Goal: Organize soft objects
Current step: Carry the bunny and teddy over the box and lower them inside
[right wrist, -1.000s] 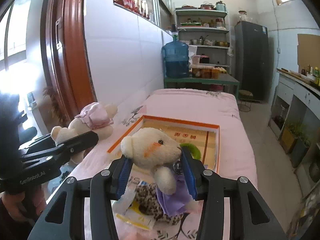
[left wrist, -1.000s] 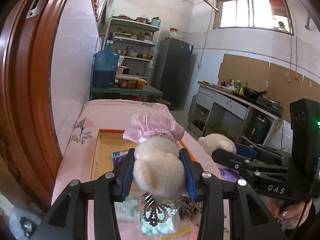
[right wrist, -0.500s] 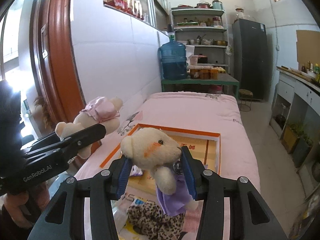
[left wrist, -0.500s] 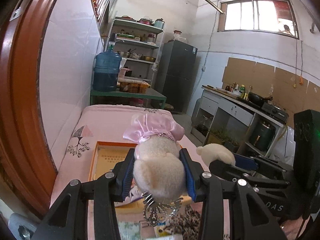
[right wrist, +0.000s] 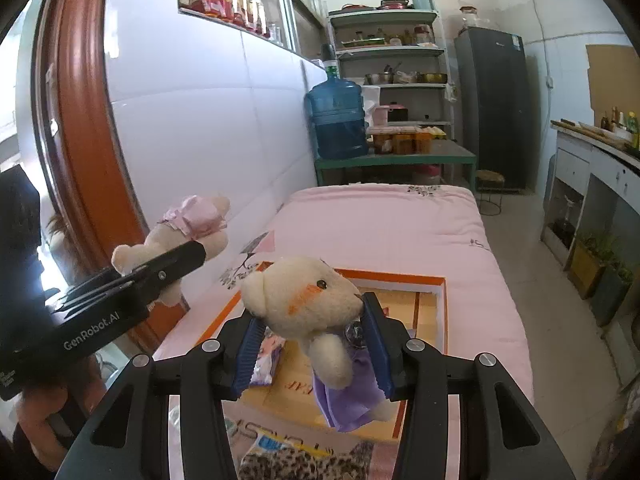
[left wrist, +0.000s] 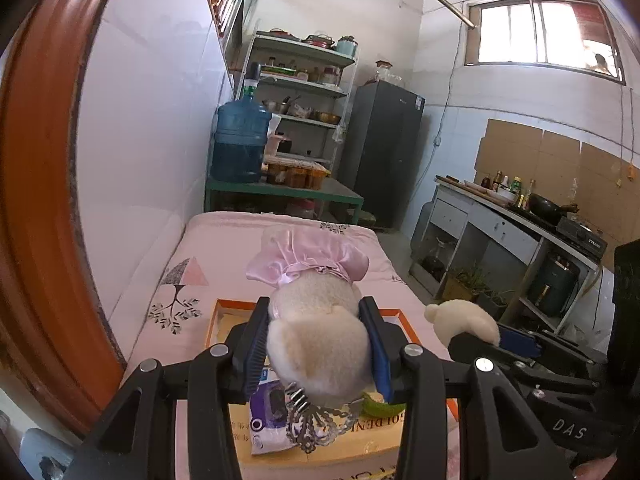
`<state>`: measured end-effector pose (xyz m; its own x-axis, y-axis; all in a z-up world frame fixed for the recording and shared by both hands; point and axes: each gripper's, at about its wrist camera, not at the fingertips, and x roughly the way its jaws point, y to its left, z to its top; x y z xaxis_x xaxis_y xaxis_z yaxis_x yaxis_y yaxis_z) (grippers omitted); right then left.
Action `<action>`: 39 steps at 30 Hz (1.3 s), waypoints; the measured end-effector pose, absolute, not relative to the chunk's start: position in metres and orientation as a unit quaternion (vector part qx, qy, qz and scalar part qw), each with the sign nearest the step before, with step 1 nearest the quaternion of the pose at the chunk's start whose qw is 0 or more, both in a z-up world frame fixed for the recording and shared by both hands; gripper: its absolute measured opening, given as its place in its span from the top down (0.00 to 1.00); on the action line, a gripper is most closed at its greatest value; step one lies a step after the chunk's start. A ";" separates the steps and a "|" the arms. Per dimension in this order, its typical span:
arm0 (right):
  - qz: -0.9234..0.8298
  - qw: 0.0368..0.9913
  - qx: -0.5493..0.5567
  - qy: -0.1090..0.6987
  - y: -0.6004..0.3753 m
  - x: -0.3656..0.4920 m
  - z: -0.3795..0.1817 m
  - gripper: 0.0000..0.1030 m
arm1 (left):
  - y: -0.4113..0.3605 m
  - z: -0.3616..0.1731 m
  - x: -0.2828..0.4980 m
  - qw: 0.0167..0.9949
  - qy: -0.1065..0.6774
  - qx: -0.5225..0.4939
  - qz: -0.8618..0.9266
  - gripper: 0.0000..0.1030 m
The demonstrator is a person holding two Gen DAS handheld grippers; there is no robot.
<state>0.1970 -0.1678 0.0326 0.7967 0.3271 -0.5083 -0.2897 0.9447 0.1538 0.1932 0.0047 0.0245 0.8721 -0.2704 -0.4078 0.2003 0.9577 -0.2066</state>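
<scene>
The left gripper has its jaws closed on a cream bear in a pink dress, seen from behind; a keychain hangs from the bear below the jaws. The right gripper has its jaws closed on a second cream bear in a purple dress, its head sticking up above the blue pads and its face turned right.

Both bears are held in the air over an orange-rimmed tray that lies on a bed with a pink cover. In the right wrist view the pink-dress bear is up and to the left of the tray, clamped in the left gripper; in the left wrist view the head of the purple-dress bear shows at the tray's right edge, in the right gripper's grasp.

Inside the tray, at its near end, lie a purple-and-white packet and a green item. Nearer than the tray, on the bed, lies a leopard-print cloth.

Beyond the bed's far end stands a green desk with a blue water jug and a row of jars. Behind it is a shelf rack, with a dark fridge to the right.
</scene>
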 end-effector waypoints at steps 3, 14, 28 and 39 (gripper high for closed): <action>0.156 0.948 0.043 0.273 -0.169 0.209 0.032 0.53 | -0.003 0.025 0.204 0.965 0.222 -0.071 -0.121 0.57; 0.126 0.949 0.076 0.279 -0.186 0.258 0.011 0.53 | -0.006 -0.004 0.243 0.958 0.245 -0.088 -0.120 0.57; 0.130 0.935 0.069 0.323 -0.190 0.283 -0.050 0.53 | -0.004 -0.044 0.259 0.946 0.279 -0.098 -0.132 0.57; 0.122 0.930 0.074 0.340 -0.197 0.288 -0.066 0.53 | -0.015 -0.063 0.263 0.936 0.309 -0.088 -0.147 0.57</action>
